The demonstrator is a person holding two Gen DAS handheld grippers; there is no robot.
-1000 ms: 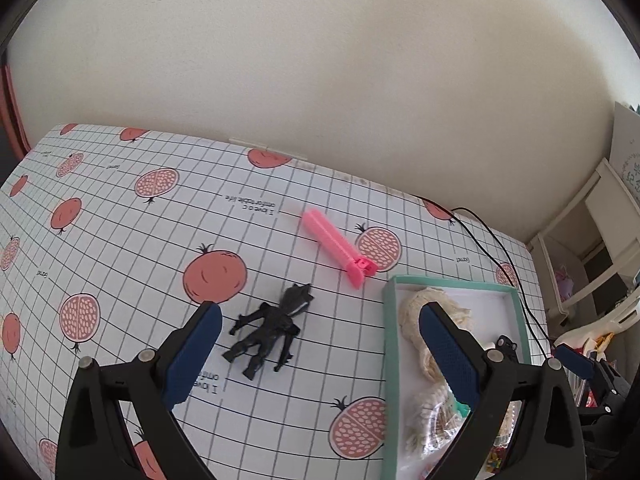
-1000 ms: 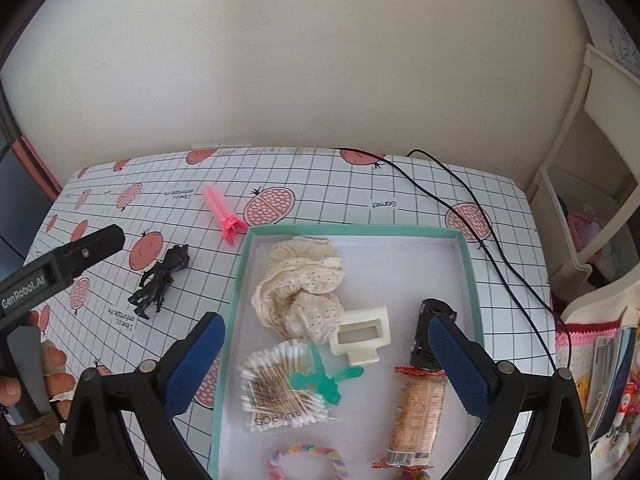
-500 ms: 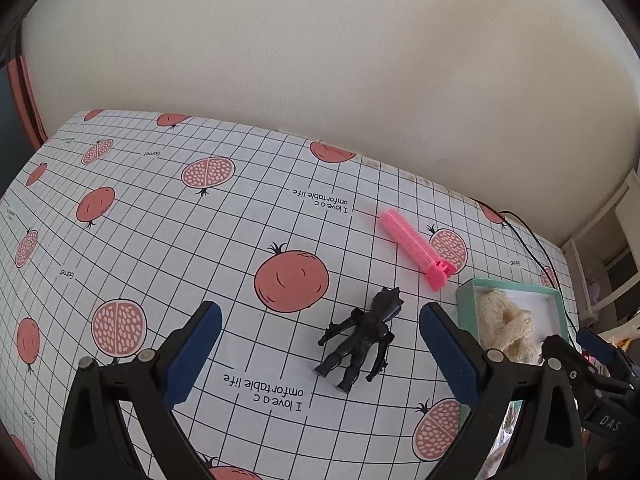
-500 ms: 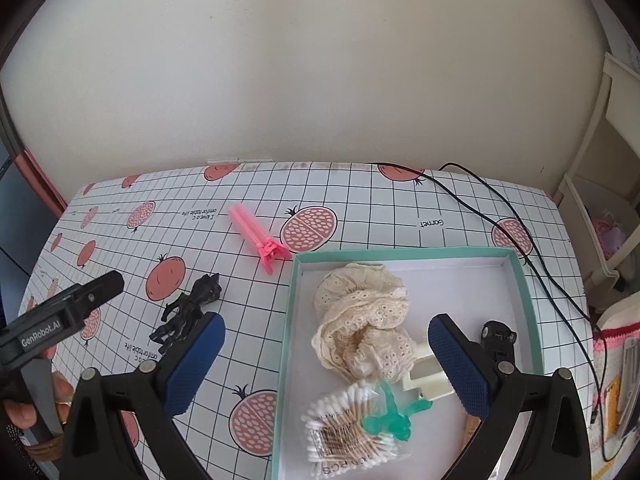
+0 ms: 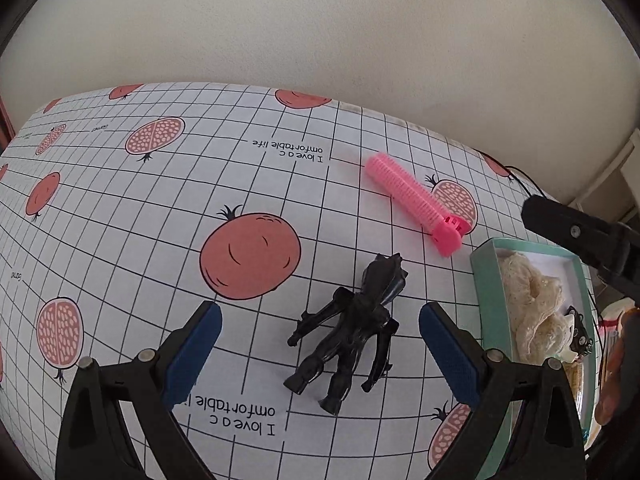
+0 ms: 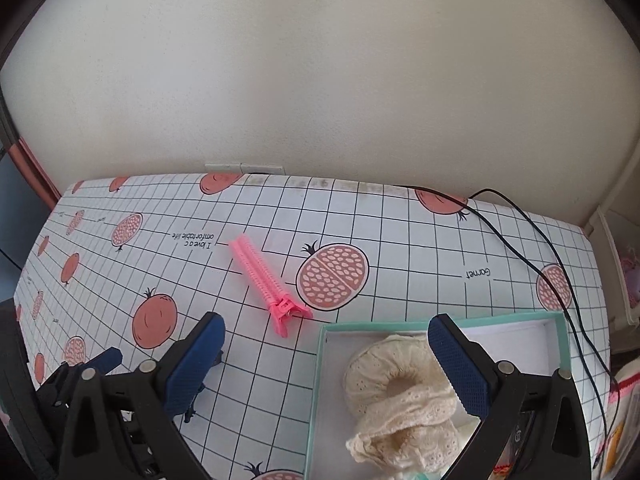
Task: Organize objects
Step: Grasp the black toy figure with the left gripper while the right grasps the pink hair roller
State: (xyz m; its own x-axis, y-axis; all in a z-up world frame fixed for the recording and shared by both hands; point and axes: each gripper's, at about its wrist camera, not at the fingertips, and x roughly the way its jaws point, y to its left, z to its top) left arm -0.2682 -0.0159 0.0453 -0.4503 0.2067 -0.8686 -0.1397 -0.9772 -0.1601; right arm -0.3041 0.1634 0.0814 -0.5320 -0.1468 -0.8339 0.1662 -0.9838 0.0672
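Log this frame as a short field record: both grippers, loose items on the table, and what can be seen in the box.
left gripper: open, fingers either side of the black toy figure, not touching it
right gripper: open, over the near-left corner of the teal box
pink hair clip: lying on the tablecloth, outside the box
box contents visible: cream lace fabric; other items mostly hidden
black cable: trails across the table's right side

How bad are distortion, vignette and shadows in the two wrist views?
Left wrist: strong barrel bend in the tablecloth grid, dark corner vignette, black figure sharp with faint shadow. Right wrist: same bend and vignette, soft even light, pink hair clip crisp, no glare.
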